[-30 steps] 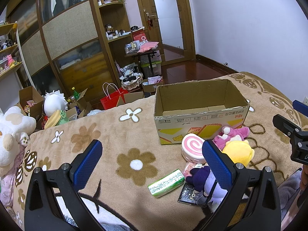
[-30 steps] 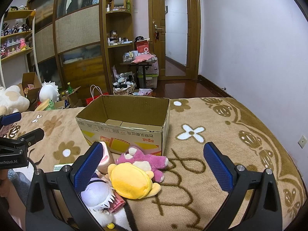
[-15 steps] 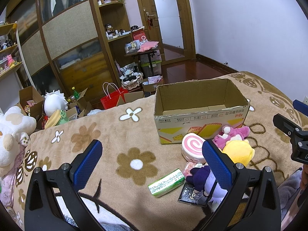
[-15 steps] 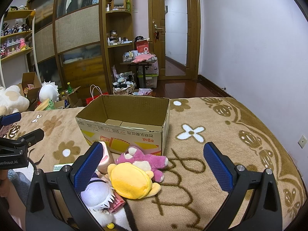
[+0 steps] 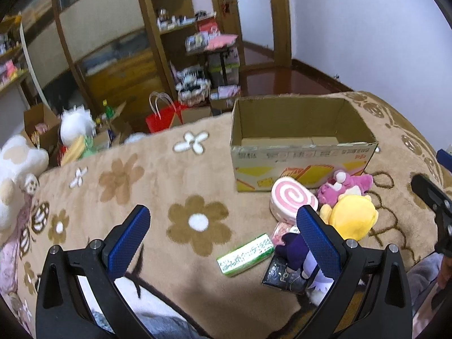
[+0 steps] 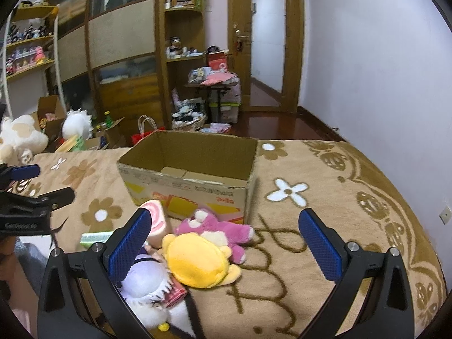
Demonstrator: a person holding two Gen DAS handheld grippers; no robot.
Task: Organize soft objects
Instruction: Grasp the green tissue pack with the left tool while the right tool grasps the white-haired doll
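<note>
Both grippers hang above the bed with nothing between their blue pads: the left gripper [image 5: 223, 230] is spread wide over bare blanket, and the right gripper [image 6: 224, 238] is equally released, its span straddling the toy heap.

Nearest the right gripper lies the white-haired purple doll [image 6: 147, 285], partly under the left pad; it looks light and limp, so a pinch across the stuffed head should hold better than one on loose hair or cloth. Touching it is the yellow plush [image 6: 196, 260], rounded and squashy; its bulk will probably compress a lot, so the pads should close across the middle of the body. Just behind, the pink bear [image 6: 219, 231] lies against the yellow one, with a plump torso that offers the surest bite. The pink swirl cushion [image 5: 292, 200] stands on edge beside them, likely foam-light and best squeezed across its flat faces. A green packet [image 5: 245, 254] and a dark flat packet [image 5: 282, 275] lie close by, apparently stiffer.

Beyond the heap, touching it, stands the open cardboard box [image 6: 183, 179], seemingly empty.
</note>
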